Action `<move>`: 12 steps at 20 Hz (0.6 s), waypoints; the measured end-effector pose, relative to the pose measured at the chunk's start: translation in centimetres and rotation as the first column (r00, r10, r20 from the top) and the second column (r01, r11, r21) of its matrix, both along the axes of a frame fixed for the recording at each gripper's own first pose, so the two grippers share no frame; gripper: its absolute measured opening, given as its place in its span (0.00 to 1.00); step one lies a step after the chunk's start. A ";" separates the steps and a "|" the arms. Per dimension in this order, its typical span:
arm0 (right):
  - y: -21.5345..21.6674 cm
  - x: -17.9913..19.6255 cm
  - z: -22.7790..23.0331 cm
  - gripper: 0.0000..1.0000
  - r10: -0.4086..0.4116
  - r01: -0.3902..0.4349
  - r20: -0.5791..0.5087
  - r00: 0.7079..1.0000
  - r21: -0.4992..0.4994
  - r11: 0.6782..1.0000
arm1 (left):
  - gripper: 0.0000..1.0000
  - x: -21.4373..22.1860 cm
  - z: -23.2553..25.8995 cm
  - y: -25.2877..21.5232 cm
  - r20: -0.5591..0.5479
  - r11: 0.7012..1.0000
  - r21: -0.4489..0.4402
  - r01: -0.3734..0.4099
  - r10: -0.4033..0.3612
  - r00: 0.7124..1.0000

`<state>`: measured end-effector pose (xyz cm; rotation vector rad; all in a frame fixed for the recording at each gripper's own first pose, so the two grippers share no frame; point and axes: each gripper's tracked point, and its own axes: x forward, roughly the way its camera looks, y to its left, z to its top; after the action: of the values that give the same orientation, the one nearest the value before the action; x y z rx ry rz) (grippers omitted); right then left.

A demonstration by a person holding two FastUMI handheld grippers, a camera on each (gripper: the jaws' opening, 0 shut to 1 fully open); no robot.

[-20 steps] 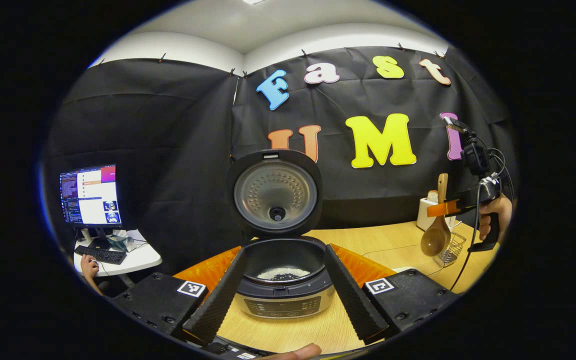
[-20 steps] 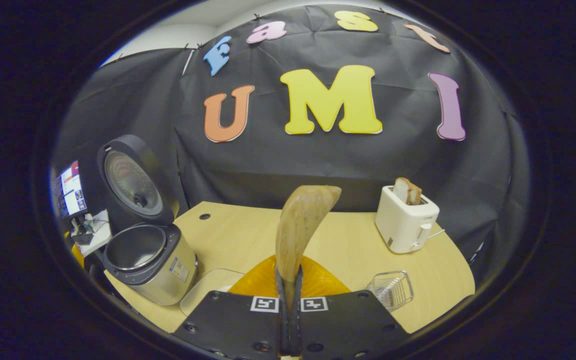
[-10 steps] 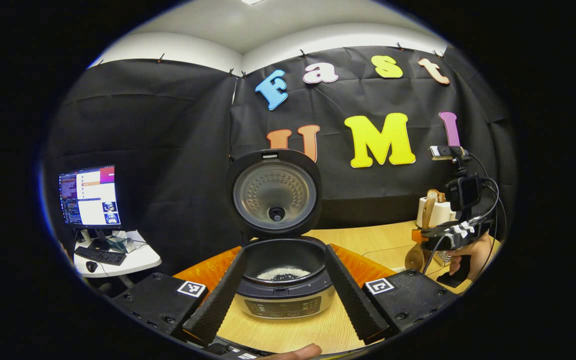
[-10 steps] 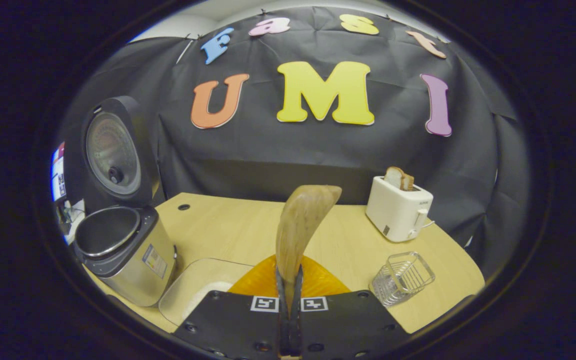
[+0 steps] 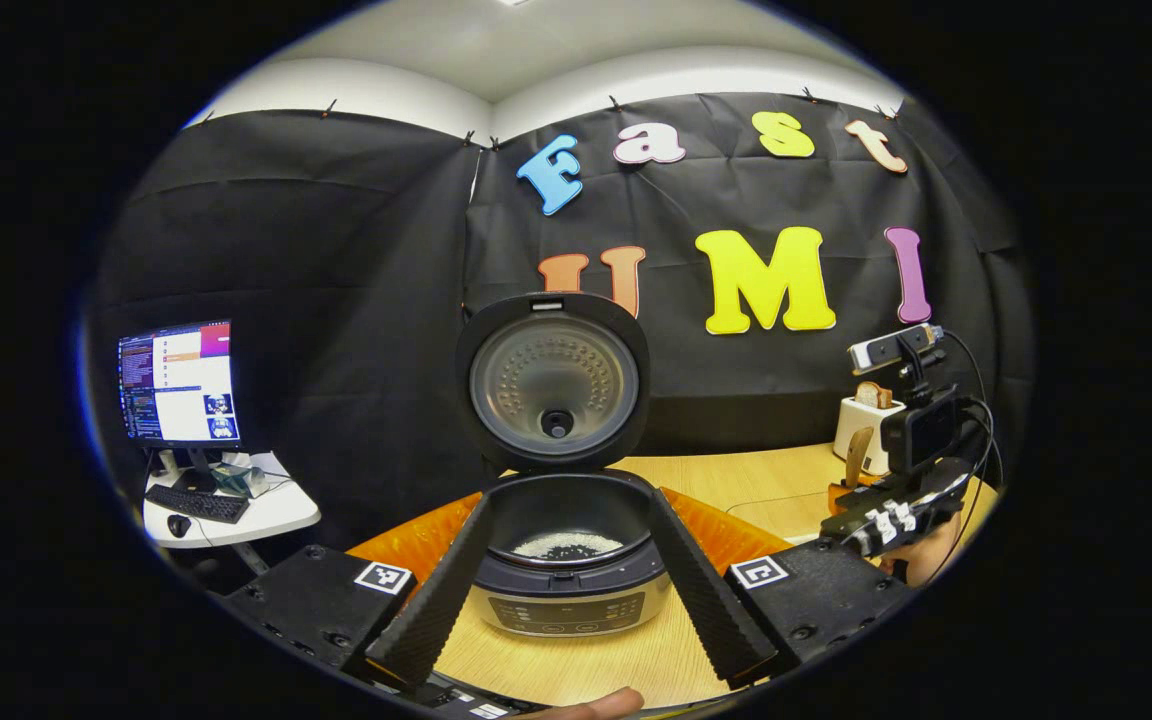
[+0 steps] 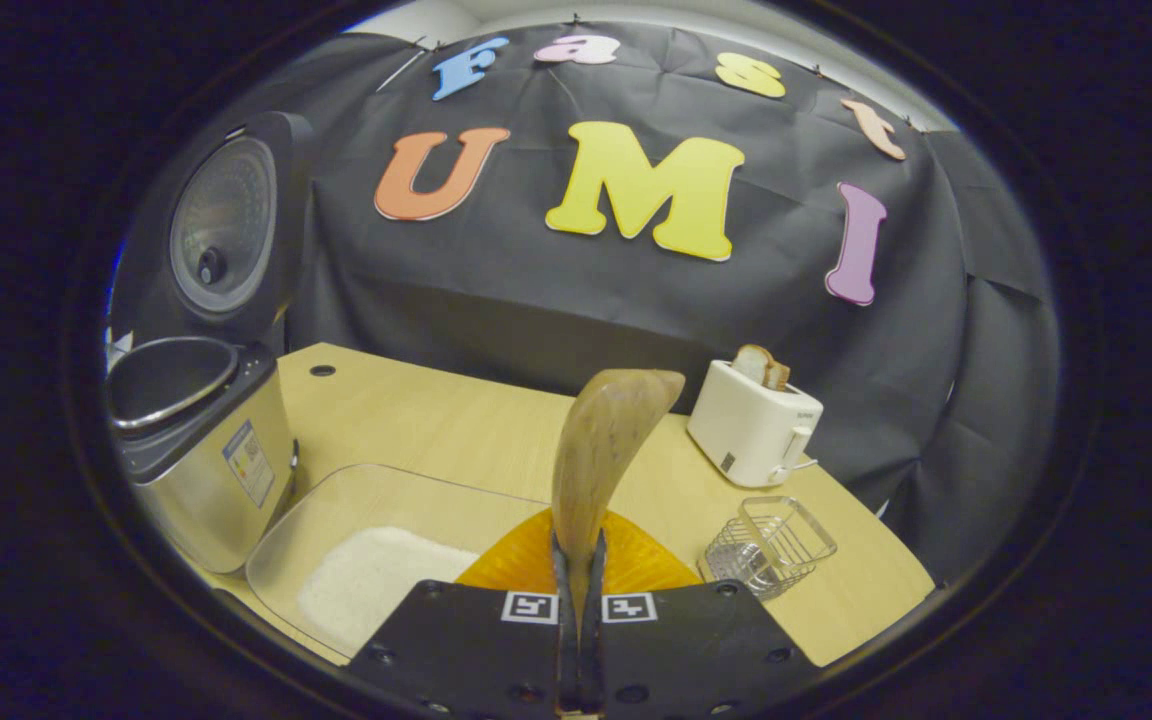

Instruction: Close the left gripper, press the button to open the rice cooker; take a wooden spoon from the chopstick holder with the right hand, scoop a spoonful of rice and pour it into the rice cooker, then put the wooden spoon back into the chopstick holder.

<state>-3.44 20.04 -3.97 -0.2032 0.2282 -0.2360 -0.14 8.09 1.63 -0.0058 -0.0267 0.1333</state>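
The rice cooker [image 5: 564,590] stands open just beyond my left gripper [image 5: 570,505], lid [image 5: 556,385] upright, some rice in its pot. My left gripper's fingers are spread open to either side of the cooker, holding nothing. My right gripper [image 6: 577,565] is shut on the handle of the wooden spoon [image 6: 604,450], whose bowl points up and forward. Below it to the left lies a clear tray [image 6: 336,500] with white rice [image 6: 366,585]. The wire chopstick holder [image 6: 771,545] stands at the right. Low at the right, the right gripper [image 5: 891,505] and spoon [image 5: 854,455] appear again.
A white toaster [image 6: 751,425] with bread stands at the back right of the wooden table [image 6: 456,430]. The open cooker [image 6: 191,450] is on the left of the tray. A monitor [image 5: 176,385] and keyboard sit on a side table to the far left.
My right gripper has come down with the spoon and swung toward the rice tray, which now shows more fully below it. The left gripper and cooker have stayed put.
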 end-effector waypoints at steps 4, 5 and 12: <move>1.5 -1.0 -0.5 0.01 -0.021 0.020 0.020 1.000 0.067 0.998 | 0.99 0.2 -0.1 -0.1 -0.003 1.000 -0.003 0.007 -0.007 1.000; 1.8 -1.3 -0.5 0.01 -0.032 0.030 0.028 0.999 0.085 0.996 | 0.99 0.3 -0.2 -0.1 -0.005 1.000 -0.008 0.008 -0.009 1.000; 4.9 -1.1 -0.9 0.01 -0.063 0.055 0.035 0.997 0.208 0.977 | 0.99 0.9 -0.8 0.7 -0.022 0.999 -0.033 -0.004 0.003 1.000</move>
<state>-4.51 24.98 -4.90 0.0147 0.2158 -0.2733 0.72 8.84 0.85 -0.0373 -0.0026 0.1370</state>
